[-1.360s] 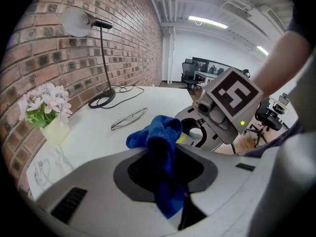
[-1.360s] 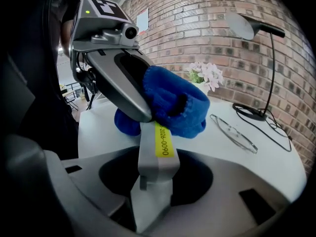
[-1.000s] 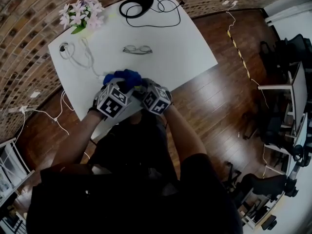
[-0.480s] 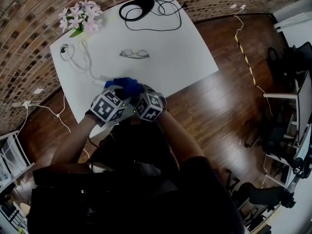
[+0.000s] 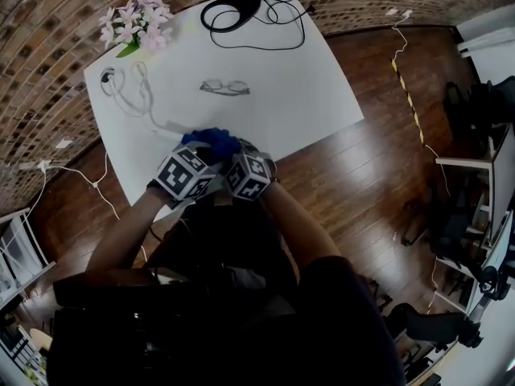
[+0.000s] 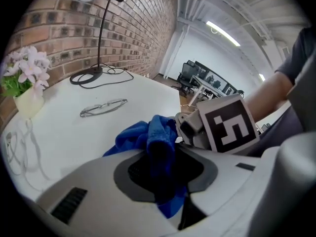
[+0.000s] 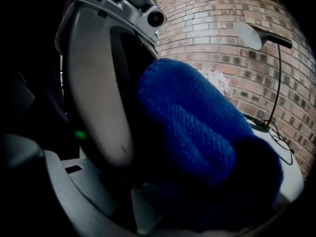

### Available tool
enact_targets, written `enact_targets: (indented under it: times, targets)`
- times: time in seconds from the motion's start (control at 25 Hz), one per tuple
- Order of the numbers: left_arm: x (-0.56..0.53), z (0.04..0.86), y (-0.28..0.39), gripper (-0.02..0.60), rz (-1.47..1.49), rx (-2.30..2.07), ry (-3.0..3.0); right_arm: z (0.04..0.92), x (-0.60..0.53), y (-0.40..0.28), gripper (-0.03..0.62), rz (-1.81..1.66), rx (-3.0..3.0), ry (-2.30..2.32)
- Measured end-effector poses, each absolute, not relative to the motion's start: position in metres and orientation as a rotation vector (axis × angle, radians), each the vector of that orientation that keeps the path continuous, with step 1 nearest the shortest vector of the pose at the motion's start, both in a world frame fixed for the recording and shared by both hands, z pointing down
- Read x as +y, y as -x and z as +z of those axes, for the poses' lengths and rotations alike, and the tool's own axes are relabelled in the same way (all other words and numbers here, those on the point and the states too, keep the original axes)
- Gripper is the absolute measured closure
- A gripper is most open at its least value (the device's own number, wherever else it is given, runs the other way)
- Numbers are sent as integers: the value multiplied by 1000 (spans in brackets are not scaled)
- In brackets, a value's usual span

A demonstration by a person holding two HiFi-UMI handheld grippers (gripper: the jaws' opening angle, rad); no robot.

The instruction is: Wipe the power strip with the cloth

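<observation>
A blue cloth [image 5: 211, 141] is bunched at the near edge of the white table [image 5: 306, 79], between both grippers. My left gripper [image 5: 205, 153] is shut on the cloth [image 6: 153, 137], which fills its jaws and spills forward. The right gripper [image 5: 237, 151] sits close beside it, its marker cube [image 6: 229, 127] showing in the left gripper view. In the right gripper view the cloth [image 7: 197, 132] covers the jaws and the left gripper's body [image 7: 98, 83] stands at left. A white end of the power strip [image 5: 173, 127] pokes out left of the cloth; the rest is hidden.
The strip's white cable [image 5: 137, 95] loops to the table's left side. Glasses [image 5: 224, 87] lie mid-table, pink flowers [image 5: 133, 24] stand at the far left corner, and a black lamp base with cord [image 5: 232, 12] is at the far edge. The wooden floor lies right of the table.
The left gripper has rolled a little and shifted closer to the right one, still with the cloth. The right gripper has stayed in place.
</observation>
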State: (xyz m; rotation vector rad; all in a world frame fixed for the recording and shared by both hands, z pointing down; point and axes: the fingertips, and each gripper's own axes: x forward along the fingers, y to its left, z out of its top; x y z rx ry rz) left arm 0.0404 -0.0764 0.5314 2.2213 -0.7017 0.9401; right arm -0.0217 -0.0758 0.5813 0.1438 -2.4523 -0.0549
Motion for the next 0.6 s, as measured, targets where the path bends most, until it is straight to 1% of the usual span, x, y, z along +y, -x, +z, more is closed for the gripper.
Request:
enact_targets:
  times: [0.28, 0.44, 0.6]
  targets:
    - [-75, 527, -43, 471, 722, -727, -2255, 581, -75, 21, 425, -47, -2452, -158]
    - [-76, 527, -42, 471, 712, -722, -2248, 581, -76, 22, 422, -12, -2437, -159]
    - [-74, 527, -43, 471, 723, -707, -2252, 581, -75, 22, 427, -55, -2451, -165]
